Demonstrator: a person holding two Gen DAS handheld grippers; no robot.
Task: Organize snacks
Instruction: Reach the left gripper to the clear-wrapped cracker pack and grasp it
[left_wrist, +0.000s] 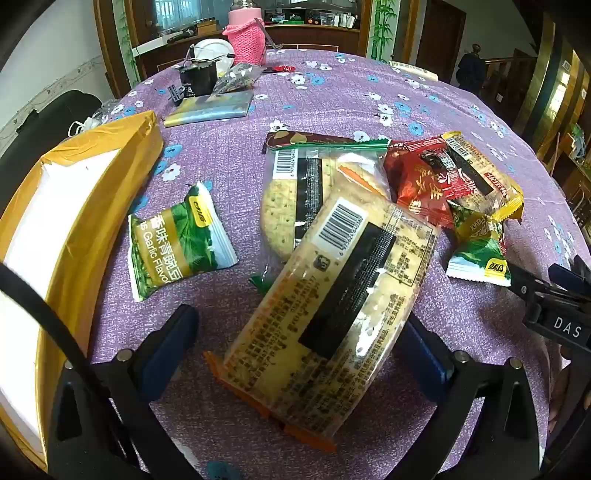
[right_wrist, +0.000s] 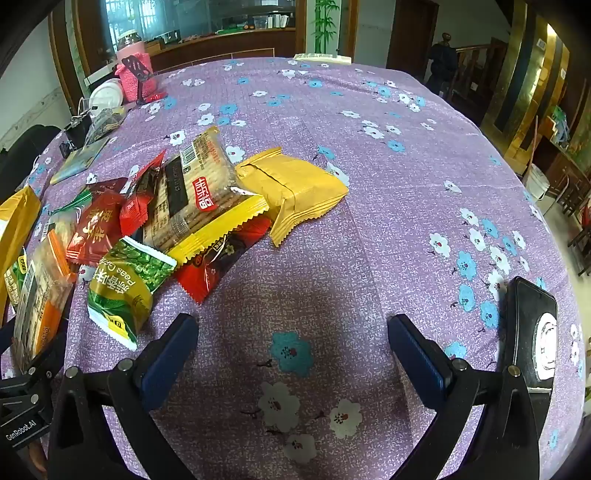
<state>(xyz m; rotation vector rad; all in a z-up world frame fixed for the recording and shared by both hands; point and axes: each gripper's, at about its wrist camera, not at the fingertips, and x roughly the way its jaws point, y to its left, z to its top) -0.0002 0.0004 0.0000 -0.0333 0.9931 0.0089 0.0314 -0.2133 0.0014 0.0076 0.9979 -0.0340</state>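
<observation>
Snack pile sits mid-table on the purple floral tablecloth (right_wrist: 369, 122). Nearest piece: long cracker pack (left_wrist: 332, 314) in clear film with orange sealed ends, lying diagonally, its lower half between the left gripper (left_wrist: 295, 354) fingers. Those tongs are spread fully wide — the pads look clear of the wrap on both sides, so nothing is held.

Handling guess: light, stiff as a stack, but the crackers are brittle and the film is slick. Best taken across the short width at mid-body with light squeeze; the crimped ends would let it swing and crumple.

Under it at 12 o'clock, a round cracker pack (left_wrist: 291, 206) with green trim. At 9 o'clock, apart from the pile, a green pea packet (left_wrist: 177, 243) — soft pillow bag, easy to pinch by the serrated edge. At 2 o'clock, red packets (left_wrist: 421, 184) and a yellow-edged biscuit pack (left_wrist: 480, 173), overlapping; a second green packet (left_wrist: 480, 254) at 3 o'clock.

Right gripper (right_wrist: 291, 350) is also at full spread, empty, over bare cloth. From its view the pile is at 10 o'clock, with a mustard-yellow packet (right_wrist: 291, 188) at 12 o'clock touching the pile's edge.

Far left in the left view: an open yellow box (left_wrist: 74, 206) with white interior — likely the destination, though that's a guess. Black phone-like device (right_wrist: 532, 332) at 3 o'clock in the right view.
</observation>
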